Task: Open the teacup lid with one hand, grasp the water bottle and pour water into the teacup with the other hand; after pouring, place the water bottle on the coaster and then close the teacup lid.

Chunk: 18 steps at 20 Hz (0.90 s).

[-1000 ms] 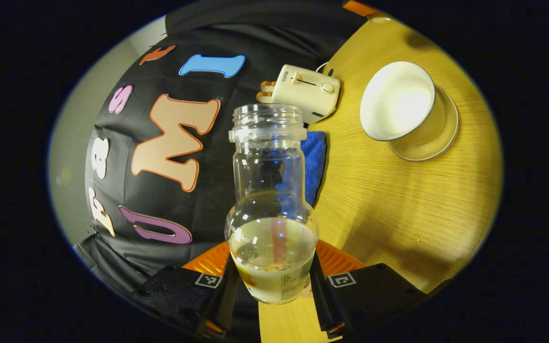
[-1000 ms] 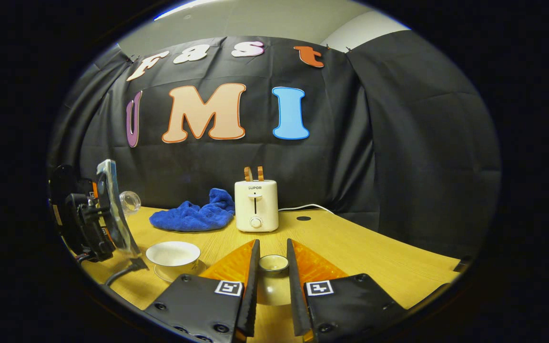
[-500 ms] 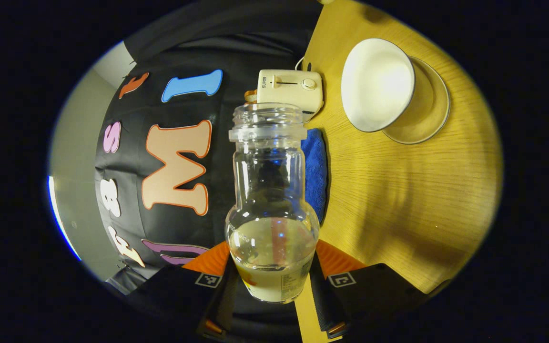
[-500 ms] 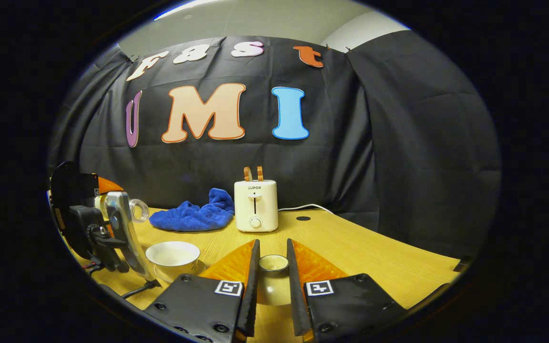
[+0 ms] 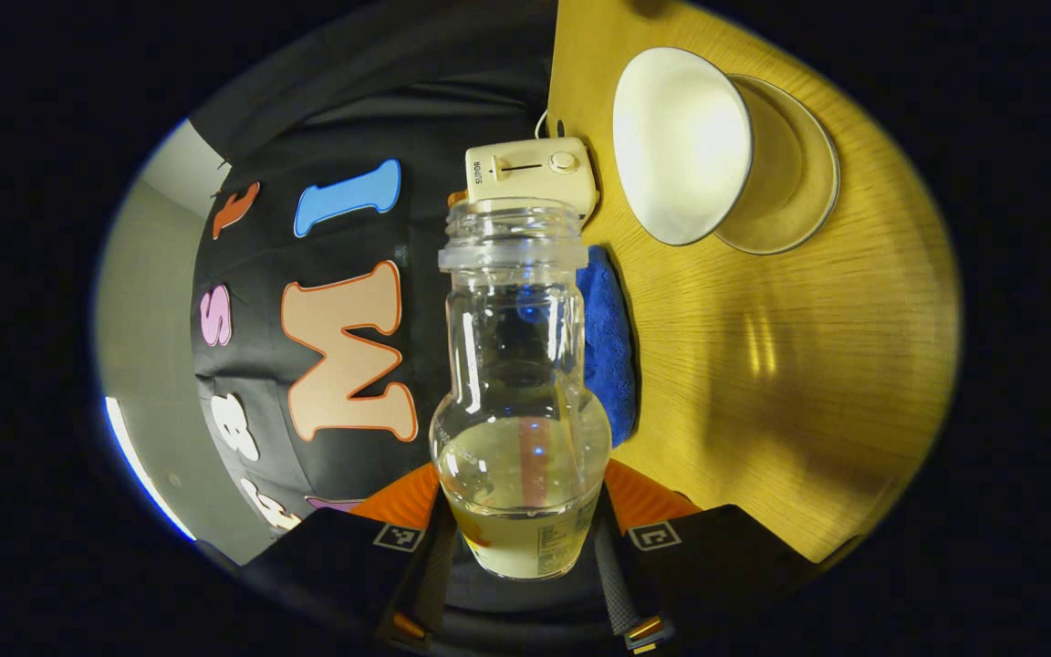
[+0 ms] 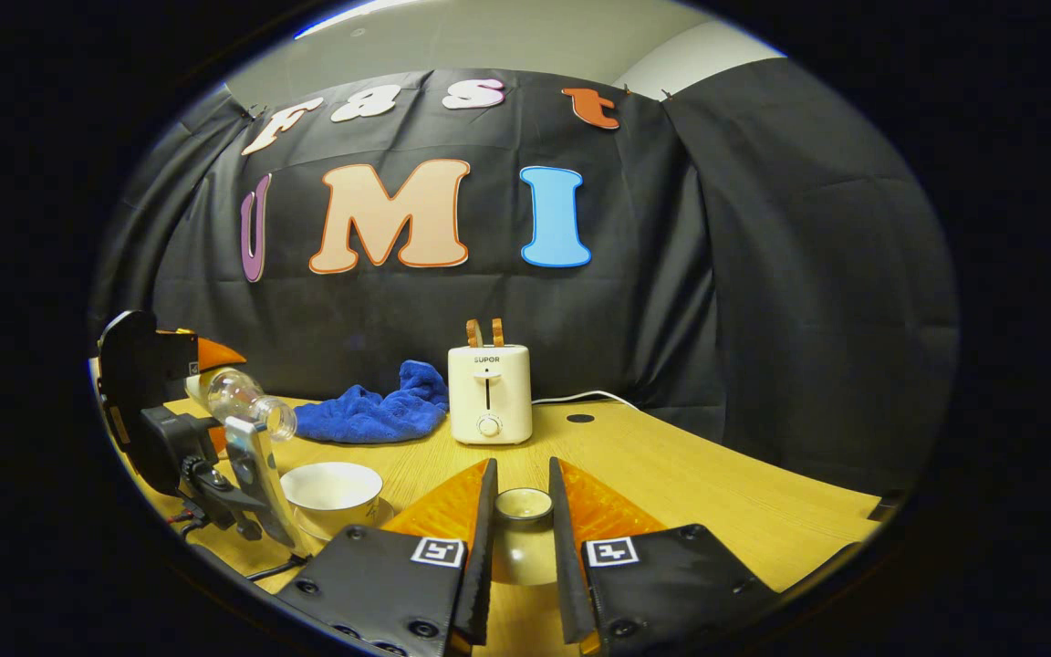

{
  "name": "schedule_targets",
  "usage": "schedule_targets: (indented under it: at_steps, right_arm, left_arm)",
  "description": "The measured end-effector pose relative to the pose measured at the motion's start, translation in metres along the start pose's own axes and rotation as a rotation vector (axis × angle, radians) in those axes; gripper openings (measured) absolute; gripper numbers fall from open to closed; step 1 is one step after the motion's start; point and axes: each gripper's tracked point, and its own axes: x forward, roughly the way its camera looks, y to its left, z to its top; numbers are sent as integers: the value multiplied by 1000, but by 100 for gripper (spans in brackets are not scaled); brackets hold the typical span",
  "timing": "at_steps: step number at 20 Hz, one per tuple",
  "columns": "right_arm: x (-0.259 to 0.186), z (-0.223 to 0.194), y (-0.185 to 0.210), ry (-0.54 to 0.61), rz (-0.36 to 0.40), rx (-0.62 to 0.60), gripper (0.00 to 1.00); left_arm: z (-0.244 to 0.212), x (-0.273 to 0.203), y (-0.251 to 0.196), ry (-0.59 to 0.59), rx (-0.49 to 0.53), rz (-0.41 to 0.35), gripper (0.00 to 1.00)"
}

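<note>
Grip check first: your left gripper (image 5: 516, 538) pinches the water bottle (image 5: 521, 401) low on its body, mouth uncapped, tipped near level. Your right gripper (image 6: 518, 538) clamps the teacup lid (image 6: 523, 504) clear of the cup. Farther out, the teacup (image 5: 682, 146) sits open on its saucer (image 5: 795, 173) on the desk (image 5: 790, 365). Bring the mouth over the bowl before tilting further; pour slowly. Toaster (image 6: 489, 394) and blue cloth (image 6: 370, 415) stand behind.
</note>
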Motion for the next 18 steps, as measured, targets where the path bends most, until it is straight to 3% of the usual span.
schedule_targets:
  at_steps: [5,18]
  right_arm:
    - [0,0,0,0,0,0,34]
    - [0,1,-1,0,-2,-1,34]
  left_arm:
    - [3,-1,14,-12,75,29,65]
    - [0,0,31,-20,147,56,65]
